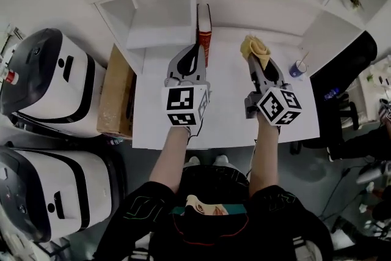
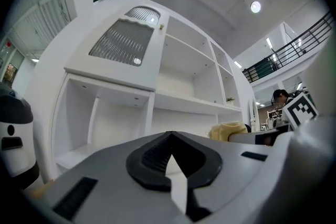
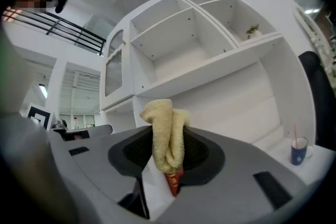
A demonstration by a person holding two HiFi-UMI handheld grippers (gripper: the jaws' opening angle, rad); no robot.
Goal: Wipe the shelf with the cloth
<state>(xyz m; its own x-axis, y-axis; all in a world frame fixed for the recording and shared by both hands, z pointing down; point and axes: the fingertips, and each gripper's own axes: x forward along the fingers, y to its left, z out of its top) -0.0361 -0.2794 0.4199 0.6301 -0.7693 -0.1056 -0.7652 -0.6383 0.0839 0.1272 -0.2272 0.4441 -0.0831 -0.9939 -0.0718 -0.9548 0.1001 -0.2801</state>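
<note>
A yellow cloth is bunched between the jaws of my right gripper, which is shut on it above the white desk top. In the right gripper view the cloth stands up out of the gripper. The white shelf unit rises behind the desk, and its boards show ahead. My left gripper is shut with nothing in it, its tip beside an upright red book. In the left gripper view that gripper faces the shelf compartments, with the cloth off to the right.
A blue cup with a straw stands at the desk's right. A cardboard box and two white-and-black machines sit left of the desk. A black chair is at the right. A small plant sits on an upper shelf.
</note>
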